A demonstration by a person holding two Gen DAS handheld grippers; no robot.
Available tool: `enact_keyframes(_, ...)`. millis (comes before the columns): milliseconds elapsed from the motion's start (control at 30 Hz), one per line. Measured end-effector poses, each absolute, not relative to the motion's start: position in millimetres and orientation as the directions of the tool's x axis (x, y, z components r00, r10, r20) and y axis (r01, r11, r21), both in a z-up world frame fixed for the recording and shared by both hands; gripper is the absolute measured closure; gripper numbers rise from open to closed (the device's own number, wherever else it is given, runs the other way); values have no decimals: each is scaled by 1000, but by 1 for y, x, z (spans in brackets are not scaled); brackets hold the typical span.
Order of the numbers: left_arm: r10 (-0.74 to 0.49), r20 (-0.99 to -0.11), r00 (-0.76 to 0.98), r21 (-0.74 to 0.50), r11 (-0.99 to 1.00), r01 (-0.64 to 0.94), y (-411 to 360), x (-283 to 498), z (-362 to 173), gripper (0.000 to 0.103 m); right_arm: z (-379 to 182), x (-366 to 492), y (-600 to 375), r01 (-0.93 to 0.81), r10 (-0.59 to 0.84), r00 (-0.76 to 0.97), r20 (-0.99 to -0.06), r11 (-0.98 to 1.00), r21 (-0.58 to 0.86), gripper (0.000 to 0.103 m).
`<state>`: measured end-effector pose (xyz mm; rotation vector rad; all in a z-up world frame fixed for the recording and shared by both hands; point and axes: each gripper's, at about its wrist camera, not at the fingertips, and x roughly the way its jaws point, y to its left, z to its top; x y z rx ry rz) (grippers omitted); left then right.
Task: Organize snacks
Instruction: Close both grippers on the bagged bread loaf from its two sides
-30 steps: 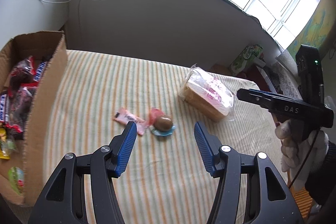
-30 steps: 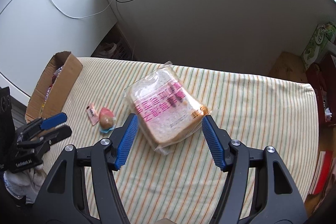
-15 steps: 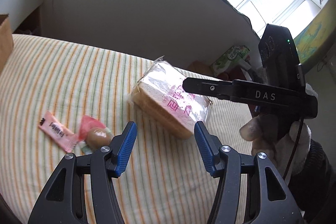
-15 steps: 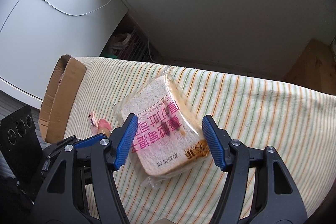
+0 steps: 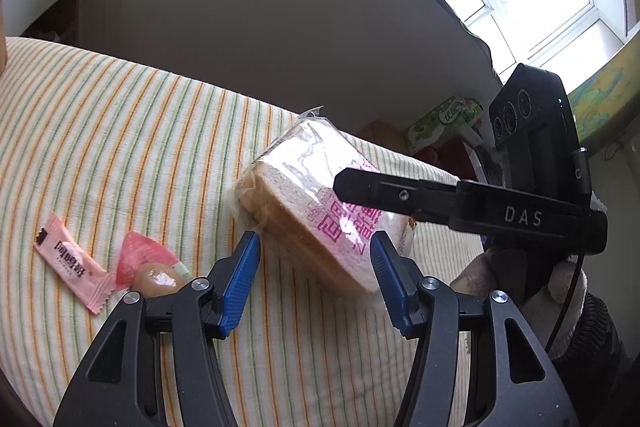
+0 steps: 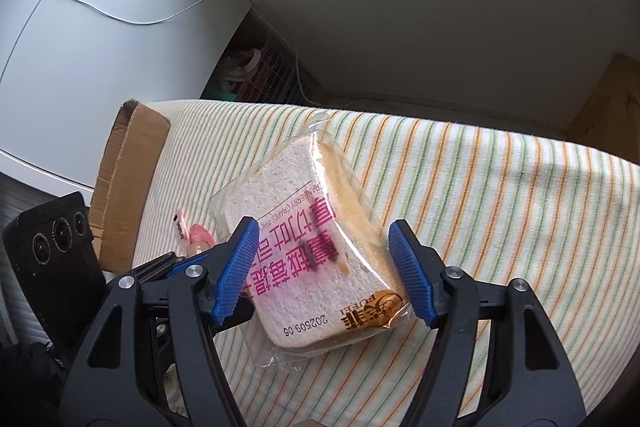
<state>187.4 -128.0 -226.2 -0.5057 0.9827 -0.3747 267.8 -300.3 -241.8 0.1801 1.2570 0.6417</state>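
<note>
one clear, crinkly plastic bag of sliced bread (image 6: 316,259) with pink printed lettering lies flat on a soft surface (image 6: 500,195) covered in cream cloth with thin orange and green stripes. the slices are square with rounded corners, pale and porous, with tan crusts. the right gripper (image 6: 324,267) hovers over the bag, its two ribbed blue fingers (image 6: 236,267) spread wide to either side of it and gripping nothing. the left gripper (image 5: 316,283) is just beside the bag's near edge, its two blue fingers (image 5: 240,283) likewise wide apart and empty. to the left of the bread lie two small sweets, just beside each other: one flat pink wrapper (image 5: 72,263) with crimped ends, and one round brown candy (image 5: 156,277) in crumpled red and clear film. one brown corrugated cardboard box (image 6: 124,183) stands at the surface's far left end.
</note>
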Motion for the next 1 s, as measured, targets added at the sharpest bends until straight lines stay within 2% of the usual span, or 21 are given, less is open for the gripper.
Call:
enact_keyframes(200,-516,-688,511,-549,830,99,-137,202,-222,46,-243,265,-308,-316,577,139,-805,796,516,33)
enact_keyframes(500,-501,-691,520,-498,852,160,-155,206,-212,46,-240,253,-313,-290,593,142,-792,790,540,44)
enact_keyframes(1000,-475,-674,565,-428,875,225,-151,193,-190,45,-222,236,-301,-298,613,180,-770,780,551,51)
